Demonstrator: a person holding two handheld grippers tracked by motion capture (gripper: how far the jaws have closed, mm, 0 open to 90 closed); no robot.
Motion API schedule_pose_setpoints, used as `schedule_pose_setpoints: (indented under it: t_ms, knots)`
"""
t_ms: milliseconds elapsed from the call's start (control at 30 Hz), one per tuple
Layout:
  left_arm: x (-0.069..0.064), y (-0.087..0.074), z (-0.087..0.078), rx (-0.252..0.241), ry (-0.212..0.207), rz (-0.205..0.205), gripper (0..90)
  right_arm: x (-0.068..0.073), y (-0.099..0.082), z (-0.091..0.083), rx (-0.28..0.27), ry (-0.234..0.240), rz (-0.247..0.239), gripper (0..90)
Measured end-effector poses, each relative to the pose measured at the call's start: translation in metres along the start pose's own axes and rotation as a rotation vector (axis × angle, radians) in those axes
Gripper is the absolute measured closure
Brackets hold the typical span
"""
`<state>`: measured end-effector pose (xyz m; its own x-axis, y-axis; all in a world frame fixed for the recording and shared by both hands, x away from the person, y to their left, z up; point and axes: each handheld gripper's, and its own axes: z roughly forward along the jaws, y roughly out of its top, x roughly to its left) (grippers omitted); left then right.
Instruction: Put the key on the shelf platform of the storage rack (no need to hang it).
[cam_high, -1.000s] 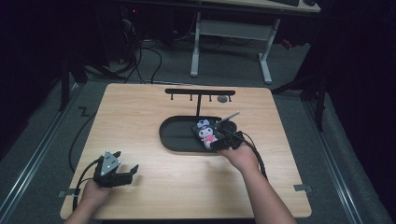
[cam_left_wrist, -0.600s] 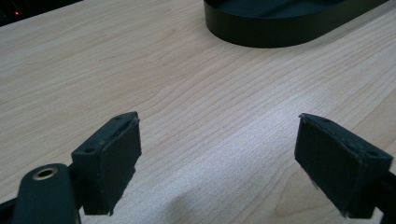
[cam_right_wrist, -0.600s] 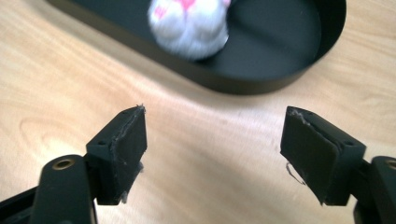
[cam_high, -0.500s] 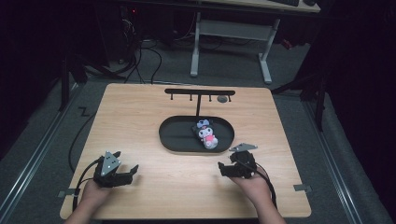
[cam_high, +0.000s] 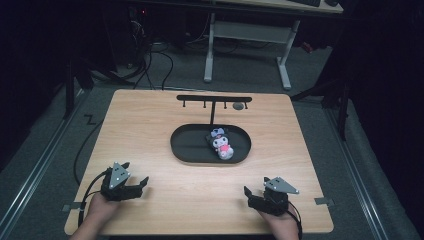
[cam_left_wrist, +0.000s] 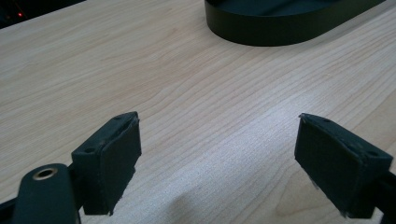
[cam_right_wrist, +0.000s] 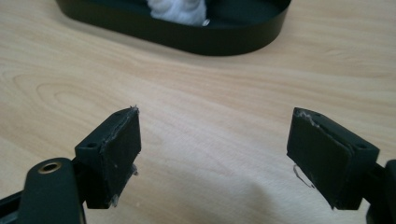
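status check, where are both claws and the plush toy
Left claw open, empty, near table edge. Right claw open, empty, jaws just been opening, nothing between them. Plush toy lies in black tray. Nothing in the way.

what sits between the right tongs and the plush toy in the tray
Just bare wooden table and the near wall of the black oval tray. The right tongs stand open with nothing between them, short of the plush toy, as the right gripper view shows.

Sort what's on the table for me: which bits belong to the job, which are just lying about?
Job:
plush toy, lying in the tray
black oval tray
right tool, open, nothing between its jaws
left tool, open

Lying about:
black hook rack behind the tray
small grey disc near it
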<state>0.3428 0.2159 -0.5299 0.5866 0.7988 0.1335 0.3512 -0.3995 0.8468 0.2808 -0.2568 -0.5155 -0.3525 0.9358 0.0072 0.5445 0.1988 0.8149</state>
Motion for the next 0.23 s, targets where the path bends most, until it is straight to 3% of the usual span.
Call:
schedule_pose_setpoints:
  t_ms: [233]
  knots:
    - [0.0007, 0.0002, 0.0002, -0.002, -0.005, -0.003, 15.4, -0.0050, -0.0023, 0.0017, 0.007, -0.008, 0.019, 17.7]
